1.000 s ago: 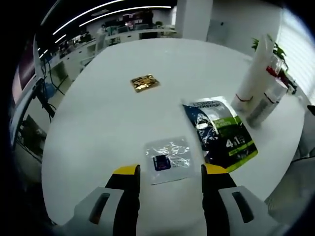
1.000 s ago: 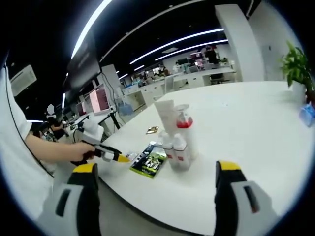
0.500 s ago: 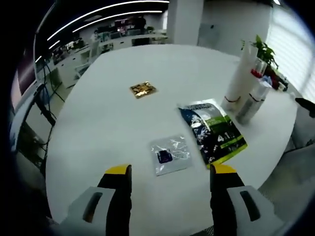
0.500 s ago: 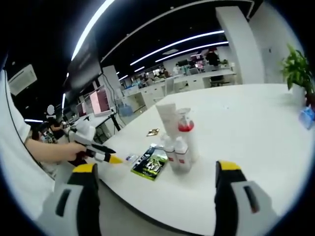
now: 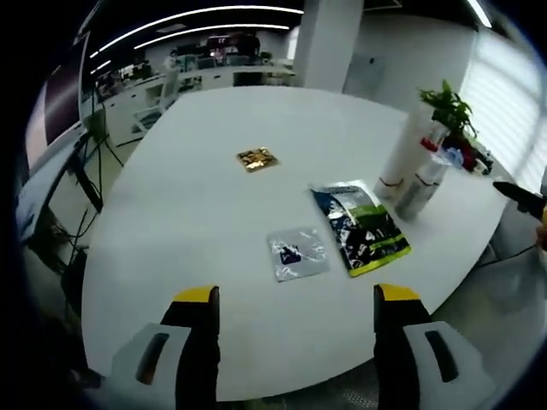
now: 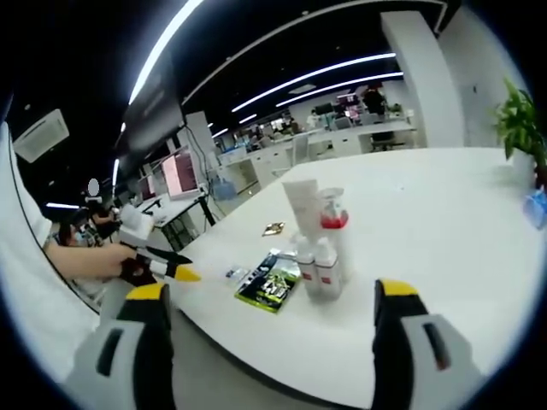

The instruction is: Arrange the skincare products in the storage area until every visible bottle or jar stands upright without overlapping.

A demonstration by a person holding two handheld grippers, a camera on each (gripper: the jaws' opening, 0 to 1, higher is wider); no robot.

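On the round white table (image 5: 188, 213) a white tube (image 5: 399, 152) and a red-collared pump bottle (image 5: 425, 175) stand upright together. In the right gripper view the tube (image 6: 301, 203), the pump bottle (image 6: 333, 226) and two small white bottles (image 6: 317, 266) form a tight upright cluster. A green and black pouch (image 5: 359, 228) lies flat beside them, with a clear sachet (image 5: 297, 254) and a gold packet (image 5: 256, 159) further off. My left gripper (image 5: 297, 299) is open, back over the table's near edge, nothing between its jaws. My right gripper (image 6: 271, 295) is open, facing the cluster from a distance.
A potted plant (image 5: 449, 101) stands at the far side of the table, behind the bottles. A hand holds the left gripper (image 6: 161, 266) off the table's edge at the left. A small blue item (image 6: 538, 209) sits at the far right. Office desks lie beyond.
My left gripper has drawn back from the sachet to beyond the table's edge, so the items look smaller and farther. The right gripper has hardly moved. Both stay open.
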